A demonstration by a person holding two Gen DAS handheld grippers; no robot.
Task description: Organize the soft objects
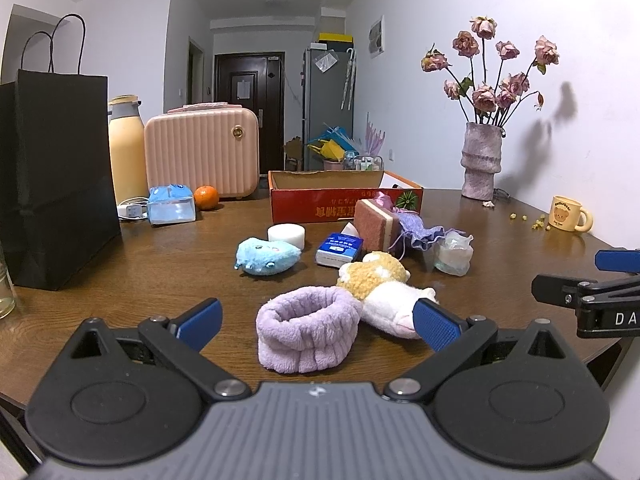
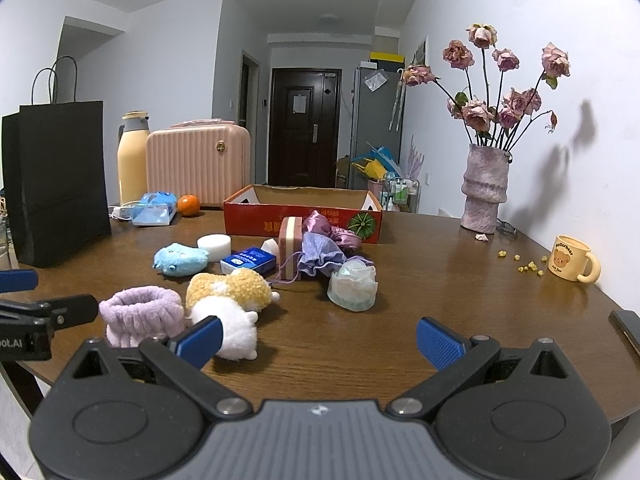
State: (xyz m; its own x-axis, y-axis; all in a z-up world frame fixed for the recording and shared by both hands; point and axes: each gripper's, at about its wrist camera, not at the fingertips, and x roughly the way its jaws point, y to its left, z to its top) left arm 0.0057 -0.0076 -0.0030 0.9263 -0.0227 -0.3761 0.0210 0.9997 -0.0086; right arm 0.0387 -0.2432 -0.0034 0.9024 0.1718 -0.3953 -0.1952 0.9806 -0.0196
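Gaping wide, both claws (left [image 1: 318, 322], right [image 2: 319, 342]); phone edge [image 2: 626, 328] right-view only.

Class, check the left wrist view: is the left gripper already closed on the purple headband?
No: the left gripper stands open, its blue fingers apart on either side of the purple headband, which rests on the table.

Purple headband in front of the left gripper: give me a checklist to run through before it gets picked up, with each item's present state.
1. Left gripper open: ok, fingers spread wide.
2. Purple headband between the fingers: ok, centred, but neither pad touches it.
3. Headband free of neighbours: not ok, the plush dog lies against its right side.
4. Right gripper out of the way: ok, open and holding nothing, off to the right.
5. Red box ready: ok, top open; inside cannot tell.
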